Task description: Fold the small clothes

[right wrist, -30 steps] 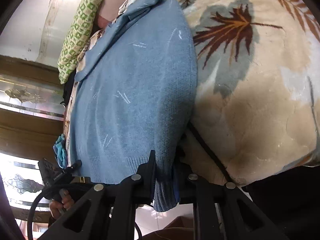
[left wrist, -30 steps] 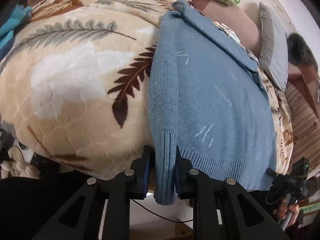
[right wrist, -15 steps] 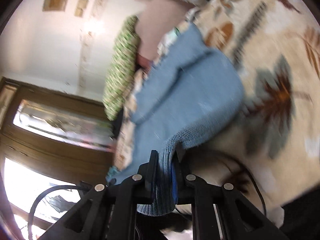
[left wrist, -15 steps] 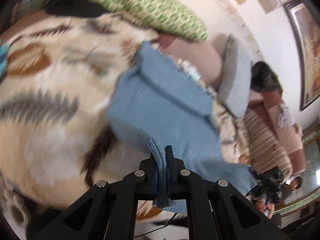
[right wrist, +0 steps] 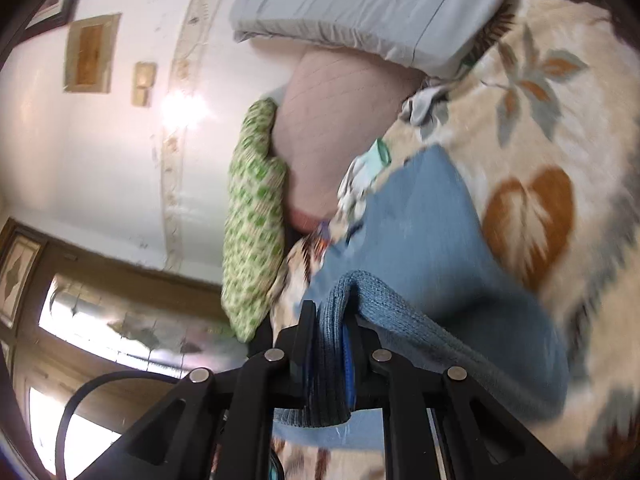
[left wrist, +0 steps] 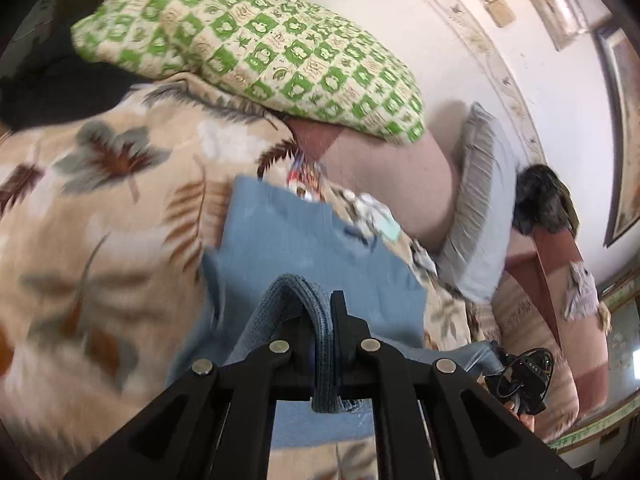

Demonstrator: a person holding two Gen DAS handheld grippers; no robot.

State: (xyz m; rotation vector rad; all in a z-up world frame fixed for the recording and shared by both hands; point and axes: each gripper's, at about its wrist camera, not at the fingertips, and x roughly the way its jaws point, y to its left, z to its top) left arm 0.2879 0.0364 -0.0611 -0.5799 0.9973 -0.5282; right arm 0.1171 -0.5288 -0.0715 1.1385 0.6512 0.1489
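Left gripper (left wrist: 322,344): jaws pressed together on the ribbed hem of the blue sweater (left wrist: 288,236), cloth bunched between the fingers, a tail hanging below. Right gripper (right wrist: 332,354): same, pinching the hem's other corner, knit arching over the left finger.

Change over the last second: the sweater lay flat ahead of both claws, hem nearest; now both corners are lifted and carried forward, so the hem loops up over the body, which stretches ahead of the claws on the leaf-print blanket (left wrist: 100,200).

Beyond the far edge: green checked pillow (left wrist: 256,52), pink cushion (left wrist: 384,184), small clutter. Motion blur is heavy, so the hem's alignment with the shoulders is probably unsettled.

Judgement: bottom-to-top fold mid-travel; laying down and release not yet done.
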